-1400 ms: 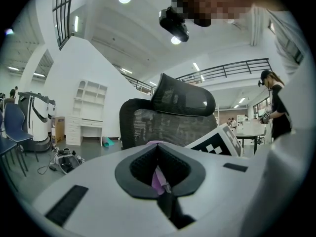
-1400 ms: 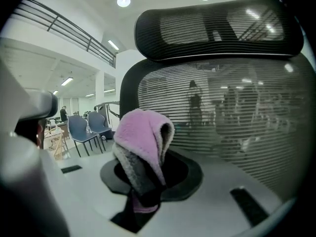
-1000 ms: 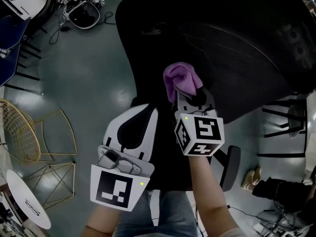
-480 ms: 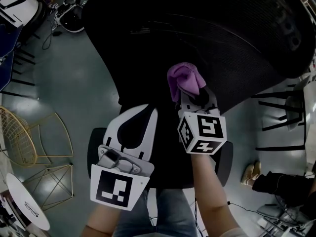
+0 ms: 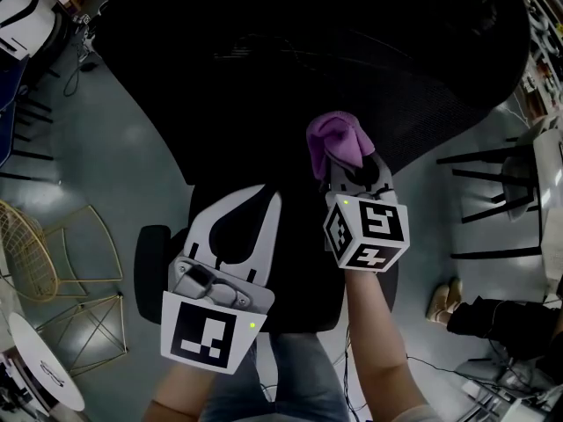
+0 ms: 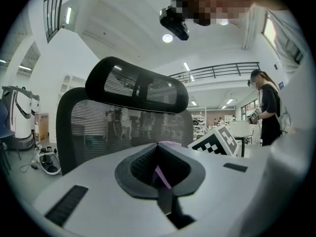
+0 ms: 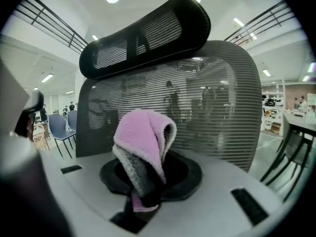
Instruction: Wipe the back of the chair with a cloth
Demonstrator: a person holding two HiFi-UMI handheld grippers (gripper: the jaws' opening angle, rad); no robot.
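The black mesh chair back [image 5: 334, 51] fills the top of the head view, and its headrest [image 7: 148, 33] stands above the mesh [image 7: 197, 98] in the right gripper view. A pink cloth [image 5: 337, 141] is bunched in my right gripper [image 5: 345, 170], which is shut on it just short of the mesh; the cloth [image 7: 143, 142] folds over the right gripper [image 7: 148, 162] there. My left gripper [image 5: 253, 193] sits lower left, shut and empty, facing the chair back [image 6: 123, 127]. From the left gripper [image 6: 159, 146] view, the right one's marker cube [image 6: 219, 139] shows beside it.
A gold wire chair [image 5: 40, 253] and a white round table [image 5: 44, 372] stand at the left. Black-legged furniture [image 5: 493, 200] and a seated person's legs [image 5: 493, 319] are at the right. Another person [image 6: 269, 107] stands far right; blue chairs [image 7: 64, 125] lie beyond the chair back.
The chair back has grown larger and shifted left in the head view. My right gripper with the cloth has drifted slightly right and up towards it. The left gripper has stayed put.
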